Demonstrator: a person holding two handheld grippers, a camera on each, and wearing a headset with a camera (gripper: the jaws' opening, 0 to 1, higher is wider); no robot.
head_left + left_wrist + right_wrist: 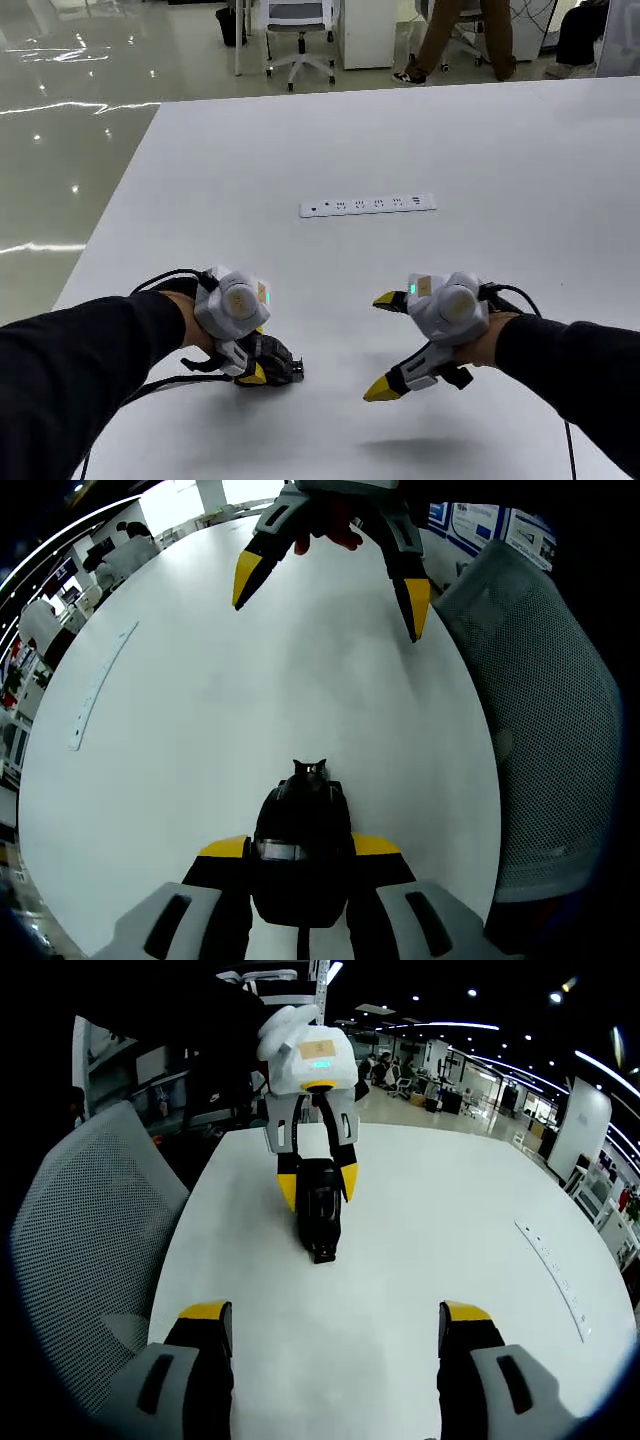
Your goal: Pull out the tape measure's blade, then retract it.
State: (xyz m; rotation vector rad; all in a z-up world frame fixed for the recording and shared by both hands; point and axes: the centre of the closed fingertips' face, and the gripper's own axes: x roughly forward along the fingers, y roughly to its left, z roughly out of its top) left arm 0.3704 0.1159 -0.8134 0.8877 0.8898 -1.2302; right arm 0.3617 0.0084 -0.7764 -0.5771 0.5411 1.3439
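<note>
Tape: black case point(322, 1208) lies on the bench point(500, 160) near the person's edge, its mouth pointing toward the right tool.
Left tool point(258, 366): clamped on the tape, one yellow tip on each flank of the case, which rests on the bench.
Right tool point(382, 344): jaws spread wide and holding nothing. It is apart from the tape and faces it across bare bench.
Blade: none is drawn out; a small blade tip point(310, 769) shows at the mouth.
Step in hand: probably the reach for the blade tip, so the pull itself is not yet begun.
Approach: bring the right tool in low and straight along the line of the case. Narrow the jaws on the way, since the tip is far smaller than the present gap.
Grip: close on the blade tip alone, just clear of the case, with the jaws taking the blade's flat faces.
Pull: draw straight away from the mouth, level with the bench, while the left tool keeps the case pressed down.
Retract: feed the blade back under control, not letting it snap in.
Risk: a slanted pull may kink the blade or twist the case in its clamp.
Elsewhere: power strip point(368, 205) lies well apart up the bench, out of the pull line.
</note>
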